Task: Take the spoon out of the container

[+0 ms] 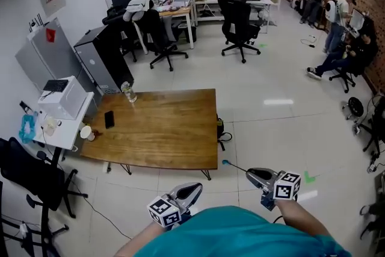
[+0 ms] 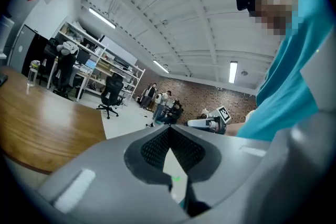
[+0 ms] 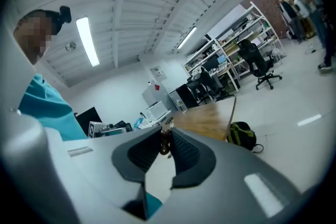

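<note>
My right gripper (image 1: pixel 249 173) hangs over the floor in front of the wooden table (image 1: pixel 168 135). It is shut on a thin spoon (image 1: pixel 234 166) whose teal end points toward the table's near corner. In the right gripper view the spoon's brown handle (image 3: pixel 165 142) is pinched between the pads of the right gripper (image 3: pixel 165 134). My left gripper (image 1: pixel 195 188) is held low beside it, and its jaws meet with nothing in them, as the left gripper view shows (image 2: pixel 169 129). A paper cup (image 1: pixel 86 132) stands at the table's left corner.
A glass jar (image 1: pixel 128 92) and a dark phone (image 1: pixel 109 119) are on the table's left part. A backpack (image 3: pixel 242 135) lies on the floor by the table. Office chairs (image 1: pixel 239 27), desks and shelves stand behind; people sit at the far right (image 1: pixel 337 57).
</note>
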